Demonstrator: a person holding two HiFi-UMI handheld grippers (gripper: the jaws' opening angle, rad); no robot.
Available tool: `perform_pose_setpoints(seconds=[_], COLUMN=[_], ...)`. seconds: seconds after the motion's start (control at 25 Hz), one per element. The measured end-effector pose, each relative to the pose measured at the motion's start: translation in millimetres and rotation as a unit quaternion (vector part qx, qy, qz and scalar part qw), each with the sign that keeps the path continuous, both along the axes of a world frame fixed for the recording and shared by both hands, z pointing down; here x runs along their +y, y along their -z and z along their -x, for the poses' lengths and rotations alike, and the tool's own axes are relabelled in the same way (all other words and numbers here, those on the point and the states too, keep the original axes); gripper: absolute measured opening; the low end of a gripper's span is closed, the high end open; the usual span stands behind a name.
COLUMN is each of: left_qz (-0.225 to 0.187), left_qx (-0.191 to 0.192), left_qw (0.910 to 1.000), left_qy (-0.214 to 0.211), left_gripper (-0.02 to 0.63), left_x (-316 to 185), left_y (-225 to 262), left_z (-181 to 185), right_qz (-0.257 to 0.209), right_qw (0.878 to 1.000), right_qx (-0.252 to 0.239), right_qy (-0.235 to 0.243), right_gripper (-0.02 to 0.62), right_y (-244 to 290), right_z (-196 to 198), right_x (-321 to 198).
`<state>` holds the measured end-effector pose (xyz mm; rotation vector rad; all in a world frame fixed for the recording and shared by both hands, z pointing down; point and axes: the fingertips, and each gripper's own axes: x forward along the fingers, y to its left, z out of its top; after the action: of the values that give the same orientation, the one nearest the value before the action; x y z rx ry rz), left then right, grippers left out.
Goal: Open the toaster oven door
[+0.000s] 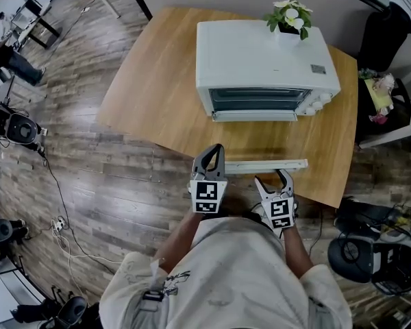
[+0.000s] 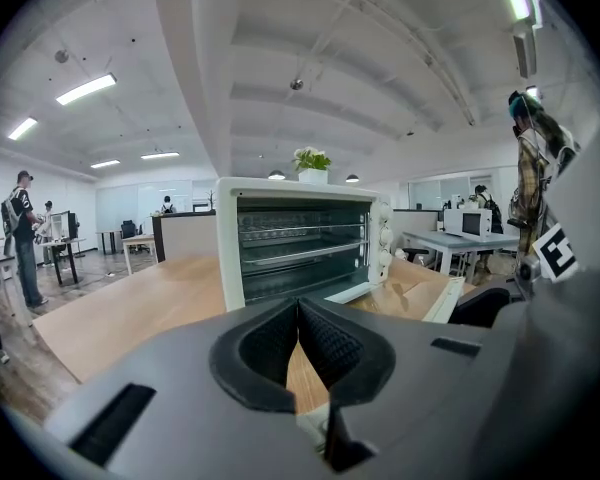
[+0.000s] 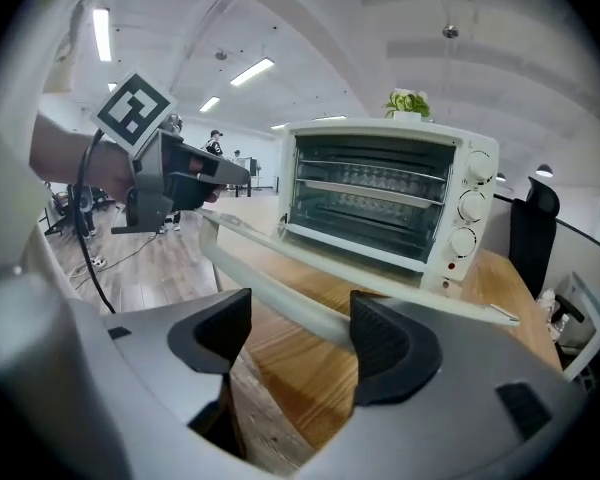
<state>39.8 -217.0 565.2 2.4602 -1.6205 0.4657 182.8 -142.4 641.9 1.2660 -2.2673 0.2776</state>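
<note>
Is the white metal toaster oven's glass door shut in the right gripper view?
No: the white toaster oven has its glass door folded down level, baring the wire racks inside.

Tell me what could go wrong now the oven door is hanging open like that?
1. The door juts out nearly to the edge of the table, right by the open right gripper. Pushing down on it might tip the toaster oven forward.
2. A jolt could topple the plant on top of the oven.
3. The shut left gripper hovers close too and might knock the door.
</note>
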Motion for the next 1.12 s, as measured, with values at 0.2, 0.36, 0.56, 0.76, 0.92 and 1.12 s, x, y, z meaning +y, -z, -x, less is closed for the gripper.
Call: perform_pose_setpoints(seconds=[0.2,0.36,0.56,0.76,0.92,1.12], left_qz=[-0.001,-0.004,-0.005,-0.004,-0.005,-0.008], left_qx=[0.003,0.006,0.009,0.008,0.009,0.006], left_qw=[1.0,1.0,0.9999,0.9999,0.9998,0.9997], left_qy=[-0.001,-0.004,-0.006,-0.008,-0.016,-0.023], left_gripper=[0.017,0.017,0.017,0.017,0.017,0.017], left_x=[-3,-4,-3,-4,-5,-7], left_y=[1,3,4,3,3,3], left_z=[-1,-3,-3,-4,-10,-16], right_qz=[-0.001,0.019,0.022,0.019,0.013,0.01], right_qw=[1.0,0.999,0.999,0.999,0.999,0.999], right_qx=[0.008,-0.02,-0.035,-0.027,-0.021,-0.026], right_qy=[0.003,-0.015,-0.025,-0.02,-0.023,-0.033], right_gripper=[0.311,0.311,0.311,0.311,0.311,0.311], right_y=[4,-2,-2,2,7,16], right_z=[1,0,-1,-1,-5,-11], right_x=[-2,-2,-3,-2,1,2])
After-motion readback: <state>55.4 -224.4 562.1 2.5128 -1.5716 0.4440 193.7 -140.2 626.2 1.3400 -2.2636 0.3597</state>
